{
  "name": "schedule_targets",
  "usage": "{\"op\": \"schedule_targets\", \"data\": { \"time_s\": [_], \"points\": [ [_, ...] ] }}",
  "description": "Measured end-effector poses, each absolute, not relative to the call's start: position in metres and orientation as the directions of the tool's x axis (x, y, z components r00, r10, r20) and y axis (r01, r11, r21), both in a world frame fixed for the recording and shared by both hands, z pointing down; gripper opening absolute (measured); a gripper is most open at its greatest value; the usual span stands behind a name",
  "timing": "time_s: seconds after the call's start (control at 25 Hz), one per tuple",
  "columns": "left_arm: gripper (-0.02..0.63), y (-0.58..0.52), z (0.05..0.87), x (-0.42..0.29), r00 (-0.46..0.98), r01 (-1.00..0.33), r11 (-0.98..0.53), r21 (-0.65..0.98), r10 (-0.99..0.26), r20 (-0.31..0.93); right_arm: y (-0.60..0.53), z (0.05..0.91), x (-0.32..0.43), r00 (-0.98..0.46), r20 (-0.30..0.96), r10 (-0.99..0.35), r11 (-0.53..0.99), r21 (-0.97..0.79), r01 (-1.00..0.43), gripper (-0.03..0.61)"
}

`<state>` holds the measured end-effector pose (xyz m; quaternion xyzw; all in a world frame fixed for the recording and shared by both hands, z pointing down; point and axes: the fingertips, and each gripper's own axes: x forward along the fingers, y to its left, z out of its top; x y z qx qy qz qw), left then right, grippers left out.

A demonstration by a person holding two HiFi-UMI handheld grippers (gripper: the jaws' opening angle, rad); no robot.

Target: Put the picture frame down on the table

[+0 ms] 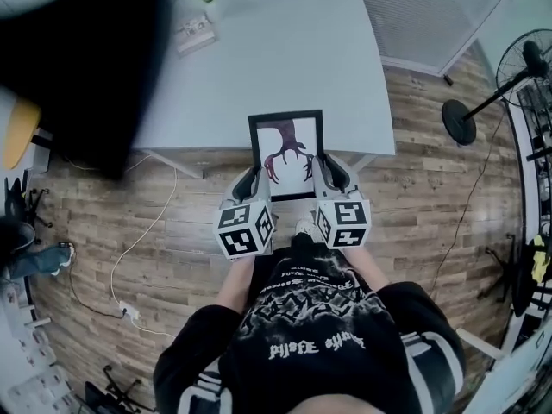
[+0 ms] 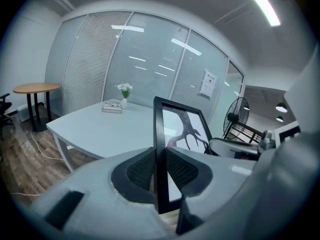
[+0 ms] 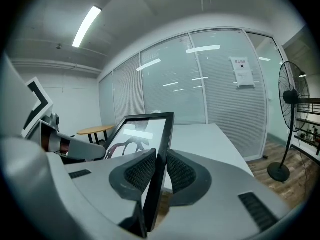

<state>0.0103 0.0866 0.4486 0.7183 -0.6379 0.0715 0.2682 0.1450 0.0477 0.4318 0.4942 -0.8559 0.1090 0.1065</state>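
We're holding picture frame [image 1: 286, 155] above near edge of table [image 1: 285, 50]: left gripper [image 1: 248, 183] clamping left rail, right gripper [image 1: 335, 174] clamping right rail. We're planning: carrying farther over tabletop, lowering both sides level, releasing only once resting.

Person in a black loose-sleeved top [image 1: 259, 360] with a white graphic and white lettering on its front, pale stripes on the sleeves [image 1: 424, 352], pale grey moulded left claw [image 1: 248, 182] and right claw [image 1: 335, 175], black ribbed pads [image 2: 140, 171] lining the jaws, a white cube with black square markers [image 1: 245, 228] on each.
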Motion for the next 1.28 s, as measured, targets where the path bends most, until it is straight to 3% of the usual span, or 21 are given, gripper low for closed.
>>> {"op": "schedule_targets", "data": {
  "time_s": [0.56, 1.28],
  "points": [
    [0.081, -0.001, 0.446, 0.028, 0.118, -0.959, 0.019, 0.284, -0.881, 0.457, -0.048, 0.433, 0.161, -0.538, 0.291, -0.791, 0.529, -0.118, -0.841, 0.066],
    [0.08, -0.145, 0.45, -0.061, 0.221, -0.949, -0.08, 0.305, -0.859, 0.462, -0.178, 0.435, 0.076, -0.447, 0.318, -0.836, 0.44, -0.098, -0.892, 0.067]
  ]
}}
